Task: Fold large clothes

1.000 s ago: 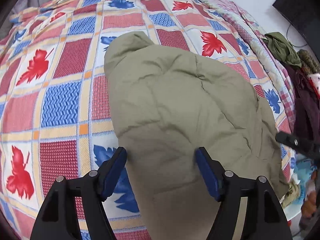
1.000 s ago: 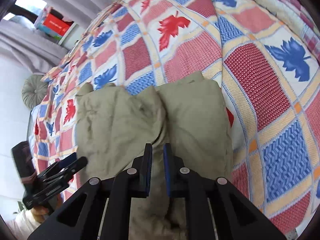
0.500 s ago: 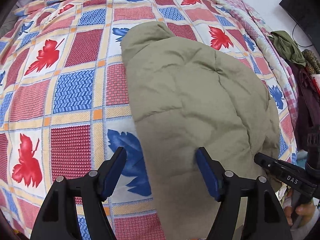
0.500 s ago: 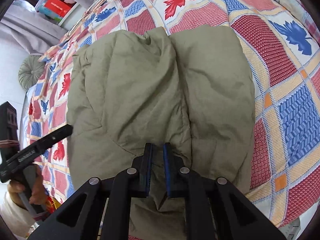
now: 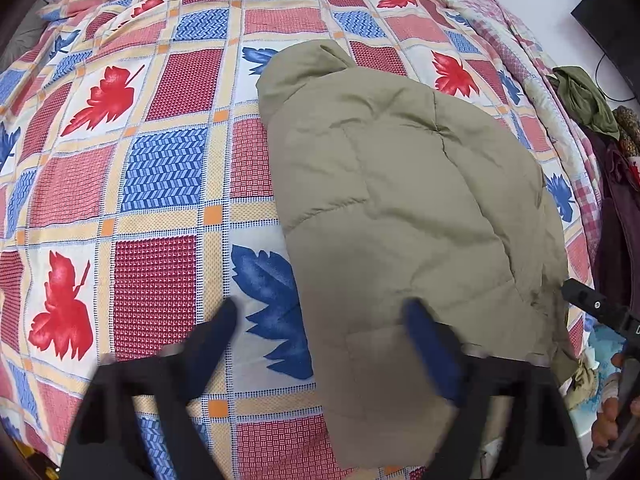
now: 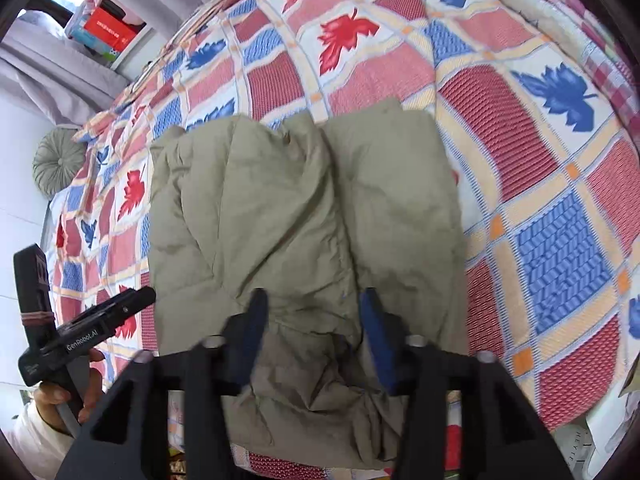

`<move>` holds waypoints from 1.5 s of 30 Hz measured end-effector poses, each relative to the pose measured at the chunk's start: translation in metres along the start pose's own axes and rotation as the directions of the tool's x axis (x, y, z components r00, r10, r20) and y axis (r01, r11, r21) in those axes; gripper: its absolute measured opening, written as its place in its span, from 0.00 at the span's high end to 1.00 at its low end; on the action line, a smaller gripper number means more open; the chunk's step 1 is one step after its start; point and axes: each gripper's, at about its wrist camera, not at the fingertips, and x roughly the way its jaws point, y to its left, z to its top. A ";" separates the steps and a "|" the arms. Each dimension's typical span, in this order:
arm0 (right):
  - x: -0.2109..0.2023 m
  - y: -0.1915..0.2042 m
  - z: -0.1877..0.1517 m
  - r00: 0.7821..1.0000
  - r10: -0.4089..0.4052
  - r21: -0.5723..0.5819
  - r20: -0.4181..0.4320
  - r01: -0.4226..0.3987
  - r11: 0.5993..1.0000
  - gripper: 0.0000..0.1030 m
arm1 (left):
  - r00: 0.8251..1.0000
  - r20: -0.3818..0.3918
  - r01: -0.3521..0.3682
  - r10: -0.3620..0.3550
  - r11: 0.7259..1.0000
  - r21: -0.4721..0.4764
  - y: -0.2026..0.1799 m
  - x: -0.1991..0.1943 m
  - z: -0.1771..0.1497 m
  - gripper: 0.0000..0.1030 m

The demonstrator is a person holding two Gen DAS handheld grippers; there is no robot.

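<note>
In the left wrist view, your left tongs (image 5: 320, 332) had just been opening and stood at their widest, one finger over the patterned bedspread (image 5: 160, 184) and the other over the near edge of the olive padded jacket (image 5: 400, 208), with nothing pressed between the pads. The jacket lay folded in a thick bundle on the bed, toward its near right side, its collar end pointing to the far edge. Clothes (image 5: 584, 96) were heaped off the bed's right edge. In the right wrist view, your right tongs (image 6: 312, 320) had also just been opening; the jacket's near hem sat between the fingers, but the pads stood clear of it, so the cloth was let go. A seam-like valley ran down the middle of the bundle. A round cushion (image 6: 60, 160) and a shelf with boxes (image 6: 104, 32) showed beyond the bed's far left corner. This looked like the release after a fold; the next move probably called for you to take fresh hold of the near edge or to press the puffy layers flat.
</note>
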 end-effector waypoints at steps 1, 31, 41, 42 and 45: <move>-0.001 -0.001 0.001 1.000 -0.002 0.000 0.001 0.002 1.000 0.45 | 1.000 0.010 -0.004 0.004 1.000 -0.006 0.001 -0.001 0.000 0.00; 0.013 -0.095 0.021 0.990 0.140 0.215 0.013 -0.139 0.967 0.00 | 0.965 -0.073 0.241 -0.251 0.963 -0.122 0.028 0.035 0.012 0.00; 0.071 -0.120 0.040 0.920 0.389 0.302 -0.050 -0.357 0.884 0.00 | 0.832 -0.088 0.512 -0.547 0.820 -0.257 0.043 0.079 0.028 0.00; 0.077 -0.121 0.041 0.911 0.409 0.315 -0.052 -0.374 0.872 0.00 | 0.821 -0.081 0.527 -0.566 0.804 -0.275 0.046 0.084 0.029 0.00; 0.090 -0.118 0.044 0.878 0.476 0.332 -0.053 -0.434 0.837 0.00 | 0.786 -0.066 0.568 -0.615 0.760 -0.318 0.048 0.098 0.032 0.00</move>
